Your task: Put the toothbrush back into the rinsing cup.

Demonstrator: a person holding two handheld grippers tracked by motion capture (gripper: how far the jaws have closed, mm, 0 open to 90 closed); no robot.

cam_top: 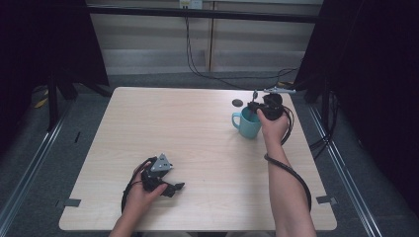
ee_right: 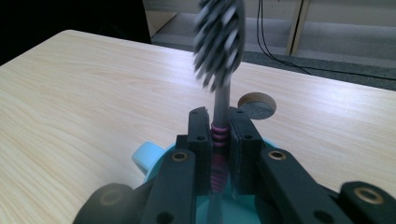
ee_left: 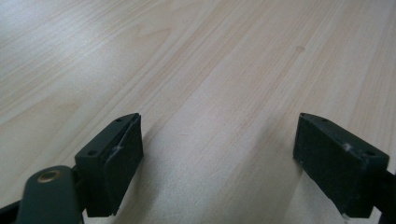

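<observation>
A teal mug (cam_top: 245,124) stands on the wooden table (cam_top: 188,133) at the far right. My right gripper (cam_top: 258,107) hovers over the mug's mouth, shut on a grey toothbrush (ee_right: 219,56) with pink grip ribs; the bristle head points up and away. The mug's rim and handle (ee_right: 145,158) show beneath the jaws in the right gripper view. My left gripper (cam_top: 174,187) rests low over the table near the front edge, open, with bare wood between its black fingers (ee_left: 114,158).
A round cable hole (cam_top: 237,102) sits in the table just behind the mug, also visible as the hole (ee_right: 257,105) past the brush. Black cables hang behind the table's far edge. Dark curtains flank both sides.
</observation>
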